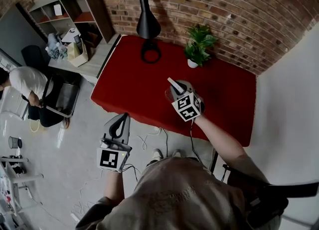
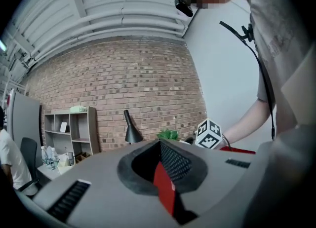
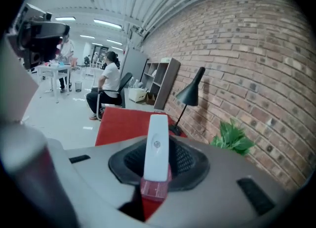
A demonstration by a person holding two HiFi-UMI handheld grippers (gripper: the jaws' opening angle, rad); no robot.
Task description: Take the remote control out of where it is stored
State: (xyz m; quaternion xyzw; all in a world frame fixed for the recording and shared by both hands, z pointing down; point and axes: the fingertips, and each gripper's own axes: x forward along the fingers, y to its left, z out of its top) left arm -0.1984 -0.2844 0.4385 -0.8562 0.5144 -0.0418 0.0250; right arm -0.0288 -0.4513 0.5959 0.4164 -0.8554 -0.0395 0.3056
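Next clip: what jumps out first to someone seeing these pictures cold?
The bright red table against the brick wall, bearing a black lamp and a potted plant at its far edge. Over it, the right claw grips a slim white remote control; the left claw is shut and empty, off the table's near edge.

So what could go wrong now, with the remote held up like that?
It could slip: the right gripper pinches the remote only at its bottom end. Most of it sticks out, so it may tip loose and drop onto the table. Also, that long end could bump the plant or lamp if it swings toward the wall.
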